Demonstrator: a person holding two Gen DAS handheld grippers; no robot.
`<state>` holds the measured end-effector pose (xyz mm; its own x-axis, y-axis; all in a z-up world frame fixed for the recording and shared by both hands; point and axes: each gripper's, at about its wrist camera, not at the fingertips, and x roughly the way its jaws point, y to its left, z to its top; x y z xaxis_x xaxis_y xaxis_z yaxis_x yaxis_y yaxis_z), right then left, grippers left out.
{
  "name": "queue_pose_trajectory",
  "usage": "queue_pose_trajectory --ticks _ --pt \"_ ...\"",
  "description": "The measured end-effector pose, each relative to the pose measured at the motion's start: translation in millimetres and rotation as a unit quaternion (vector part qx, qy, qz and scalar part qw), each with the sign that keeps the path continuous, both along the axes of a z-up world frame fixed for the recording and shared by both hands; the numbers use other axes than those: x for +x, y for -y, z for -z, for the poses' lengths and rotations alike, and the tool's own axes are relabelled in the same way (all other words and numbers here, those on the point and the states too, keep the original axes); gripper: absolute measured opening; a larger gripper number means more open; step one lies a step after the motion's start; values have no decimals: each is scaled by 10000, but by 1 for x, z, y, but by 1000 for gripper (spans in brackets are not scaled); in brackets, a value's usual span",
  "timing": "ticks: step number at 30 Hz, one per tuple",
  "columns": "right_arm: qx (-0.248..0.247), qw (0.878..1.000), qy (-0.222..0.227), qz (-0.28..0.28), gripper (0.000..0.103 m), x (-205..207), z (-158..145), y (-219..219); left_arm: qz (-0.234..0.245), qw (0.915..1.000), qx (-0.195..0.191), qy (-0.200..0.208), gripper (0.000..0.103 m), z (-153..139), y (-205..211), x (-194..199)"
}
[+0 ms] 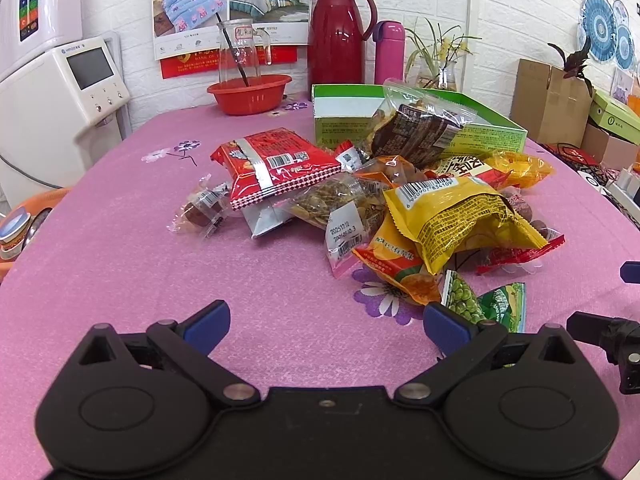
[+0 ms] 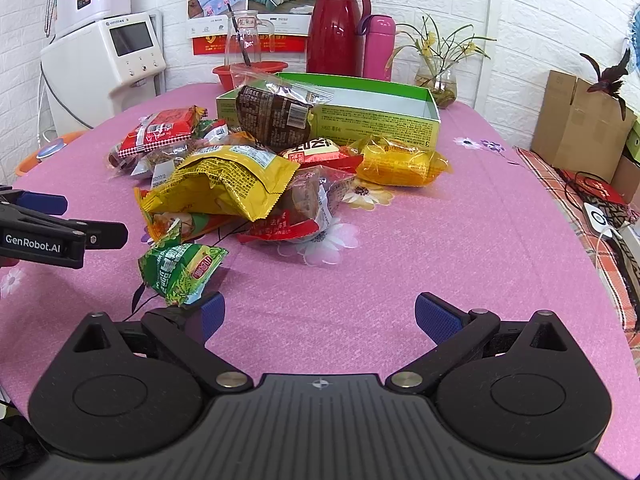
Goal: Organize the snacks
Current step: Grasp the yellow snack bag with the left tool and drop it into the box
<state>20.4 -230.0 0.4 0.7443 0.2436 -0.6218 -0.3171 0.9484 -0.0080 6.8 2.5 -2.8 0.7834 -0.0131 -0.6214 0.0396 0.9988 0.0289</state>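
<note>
I am holding my left tool (image 1: 326, 326) low over the near edge of the bench (image 1: 120, 240), its blue pads spread wide and gripping nothing, and my right tool (image 2: 318, 318) is hanging the same way beside it — jaws apart, nothing between them. The snacks are lying in a loose heap around the middle of the pink flowered cloth, between me and the green box (image 2: 376, 118), which is sitting open toward the far edge. A big yellow packet (image 1: 460, 216) is resting on top of the near side of the heap, partly covering an orange packet (image 1: 394, 268); a red packet (image 1: 276, 166) is lying on the heap's left side over a clear bag of seeds (image 1: 340, 204). A dark brown bag (image 2: 274, 118) is leaning against the box's front wall, and a yellow-orange wrapped packet (image 2: 400, 162) is lying just in front of the box. A small green pea packet (image 2: 180, 270) is sitting apart from the heap at its near end, just beside my right tool's left pad. Along the far edge are standing a red thermos jug (image 1: 338, 34), a pink flask (image 1: 388, 52), a red bowl (image 1: 250, 94) with a glass pitcher (image 1: 240, 52) in it, and a vase of plants (image 2: 438, 80).
</note>
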Motion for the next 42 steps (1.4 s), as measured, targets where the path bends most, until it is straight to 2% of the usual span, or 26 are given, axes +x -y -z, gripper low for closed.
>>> queue_pose_trajectory --ticks 4,7,9,14,15,17,21,26,27,30,33,35,36,37,38,39,42 --pt "0 10000 -5 -16 103 2 1 -1 7 10000 -27 -11 103 0 -2 2" --pt "100 9998 74 -125 103 2 0 -1 71 9997 -196 112 102 -4 -9 2" --pt "291 9986 332 -306 103 1 -5 1 90 9988 -419 229 102 -12 -18 4" --pt "953 9807 1625 -517 103 -7 -24 7 440 9944 -753 602 102 -34 -23 7" --pt "979 9788 1708 -569 103 -4 -26 6 537 9935 -768 641 101 -36 -22 8" --pt "665 9839 1412 -872 103 8 -28 -4 847 9902 -893 653 98 -40 -18 13" --pt "-261 9794 1463 -1365 103 18 -17 -29 1464 9806 -1282 255 76 -37 -7 34" --pt "-1103 9590 1800 -1890 103 24 -2 -54 1678 9759 -1376 -214 48 -21 6 65" --pt "-1180 9565 1802 -1965 103 27 0 -58 1698 9751 -1398 -292 32 -18 7 71" --pt "-1192 9562 1683 -2078 103 38 2 -62 1839 9697 -1549 -435 31 -13 6 82" --pt "-818 9675 1349 -1974 103 53 -1 -59 1895 9677 -1599 -467 30 -10 5 87" --pt "-630 9718 1291 -1869 103 58 -1 -56 1901 9661 -1678 -478 29 -8 5 89" --pt "-585 9732 1264 -1830 96 58 1 -56 1915 9640 -1780 -479 23 -7 5 90" --pt "-587 9734 1242 -1836 90 57 1 -57 1901 9618 -1904 -513 22 -7 4 92" --pt "-578 9733 1192 -1875 68 55 1 -59 1829 9616 -1975 -535 22 -8 5 93" --pt "-579 9744 1176 -1825 56 52 0 -61 1793 9632 -1941 -499 20 -11 6 91" --pt "-412 9766 1206 -1733 48 45 -4 -57 1870 9640 -1867 -293 18 -21 9 81"
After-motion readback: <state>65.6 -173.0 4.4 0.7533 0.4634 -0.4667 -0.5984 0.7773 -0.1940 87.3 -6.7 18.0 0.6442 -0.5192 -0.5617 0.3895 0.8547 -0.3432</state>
